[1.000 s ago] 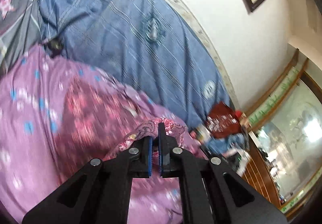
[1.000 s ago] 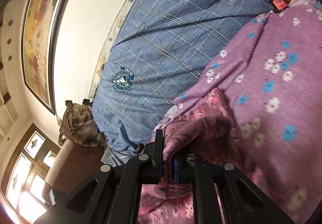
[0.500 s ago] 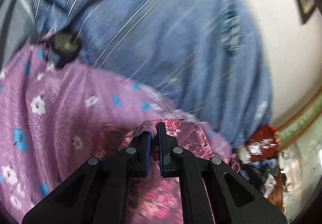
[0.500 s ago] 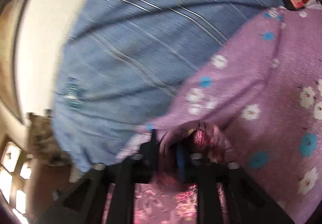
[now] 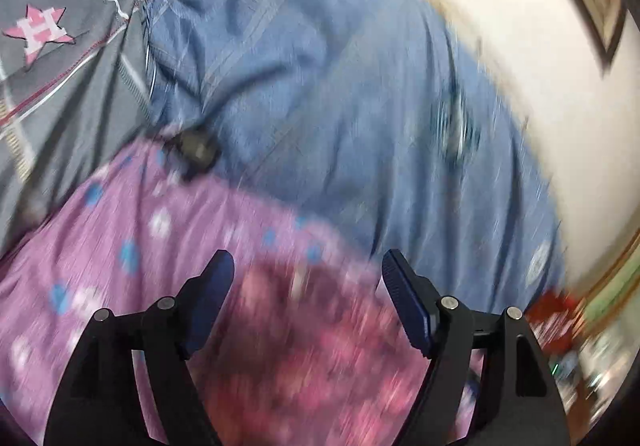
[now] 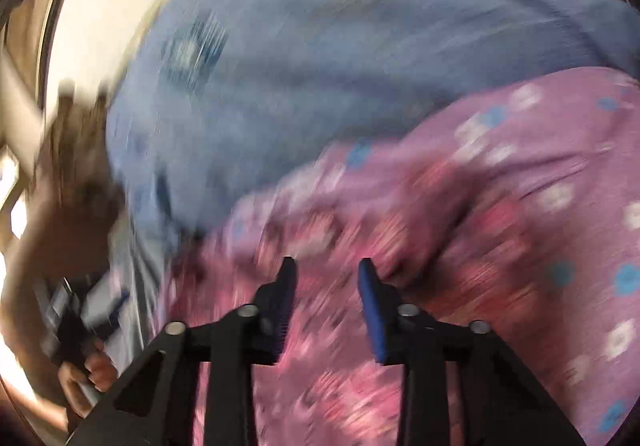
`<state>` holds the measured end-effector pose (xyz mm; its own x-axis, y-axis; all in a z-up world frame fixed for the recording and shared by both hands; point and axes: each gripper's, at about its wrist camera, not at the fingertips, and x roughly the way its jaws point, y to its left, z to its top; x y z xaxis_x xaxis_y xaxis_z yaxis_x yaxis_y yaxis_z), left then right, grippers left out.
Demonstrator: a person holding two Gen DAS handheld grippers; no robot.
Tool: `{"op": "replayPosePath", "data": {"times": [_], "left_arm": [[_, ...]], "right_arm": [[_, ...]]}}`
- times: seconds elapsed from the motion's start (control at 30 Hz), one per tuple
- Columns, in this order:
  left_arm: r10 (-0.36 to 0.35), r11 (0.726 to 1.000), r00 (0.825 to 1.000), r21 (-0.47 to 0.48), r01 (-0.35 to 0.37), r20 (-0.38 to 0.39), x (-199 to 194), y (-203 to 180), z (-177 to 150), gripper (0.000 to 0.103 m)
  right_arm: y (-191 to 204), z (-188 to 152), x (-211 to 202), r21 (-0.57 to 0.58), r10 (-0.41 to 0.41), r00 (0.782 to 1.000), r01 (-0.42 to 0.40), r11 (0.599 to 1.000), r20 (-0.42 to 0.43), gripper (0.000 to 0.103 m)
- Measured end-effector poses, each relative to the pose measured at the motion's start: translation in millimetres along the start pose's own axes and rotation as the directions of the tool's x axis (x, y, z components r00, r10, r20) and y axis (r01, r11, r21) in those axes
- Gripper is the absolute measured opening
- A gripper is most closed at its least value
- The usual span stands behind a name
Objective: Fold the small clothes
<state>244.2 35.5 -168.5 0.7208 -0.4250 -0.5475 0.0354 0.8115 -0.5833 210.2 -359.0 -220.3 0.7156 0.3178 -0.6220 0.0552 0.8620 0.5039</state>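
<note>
Release is happening on the left, the left gripper (image 5: 306, 274) spreading wide over the dark pink floral garment (image 5: 312, 346) lying on the lilac flowered sheet (image 5: 120, 246), while the right gripper (image 6: 326, 270) is narrowing, nothing visibly pinched, so both should be lifting clear without dragging the fold.

A white letter "H" sits on a pink star (image 5: 36, 30), stitched on the grey cloth (image 5: 60, 85); the round emblems on the blue sheet (image 5: 320, 85) are too blurred to read.
</note>
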Motion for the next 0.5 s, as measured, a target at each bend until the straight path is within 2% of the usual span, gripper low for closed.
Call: {"op": "replayPosePath", "data": {"times": [0.03, 0.1, 0.17, 0.23, 0.3, 0.37, 0.43, 0.5], "left_arm": [[0.048, 0.998, 0.998, 0.032, -0.047, -0.042, 2, -4, -17, 0.076], [0.070, 0.997, 0.994, 0.044, -0.066, -0.083, 9, -6, -42, 0.076], [0.100, 0.994, 0.985, 0.051, -0.093, -0.144, 22, -5, -61, 0.076], [0.169, 0.984, 0.967, 0.094, -0.154, -0.188, 36, -4, -69, 0.076], [0.215, 0.975, 0.957, 0.101, -0.199, -0.195, 44, 2, -70, 0.076], [0.214, 0.977, 0.951, 0.071, -0.204, -0.223, 51, 9, -68, 0.076], [0.198, 0.980, 0.947, 0.028, -0.197, -0.255, 58, 18, -64, 0.076], [0.178, 0.982, 0.945, -0.009, -0.187, -0.273, 62, 25, -61, 0.076]], "right_arm": [[9, -5, 8, -0.020, -0.007, 0.999, 0.006, 1.000, -0.044, 0.029], [26, -21, 29, -0.065, -0.019, 0.991, 0.011, 0.998, -0.132, 0.029], [39, -34, 43, -0.114, -0.060, 0.984, 0.041, 0.993, -0.171, 0.029], [44, -38, 51, -0.137, -0.123, 0.978, 0.101, 0.986, -0.167, 0.029], [42, -33, 62, -0.119, -0.162, 0.974, 0.144, 0.982, -0.160, 0.030], [37, -19, 77, -0.076, -0.187, 0.968, 0.177, 0.981, -0.169, 0.030], [38, 2, 90, -0.094, -0.226, 0.961, 0.213, 0.973, -0.159, 0.030], [44, 30, 104, -0.114, -0.283, 0.953, 0.271, 0.956, -0.104, 0.029]]}}
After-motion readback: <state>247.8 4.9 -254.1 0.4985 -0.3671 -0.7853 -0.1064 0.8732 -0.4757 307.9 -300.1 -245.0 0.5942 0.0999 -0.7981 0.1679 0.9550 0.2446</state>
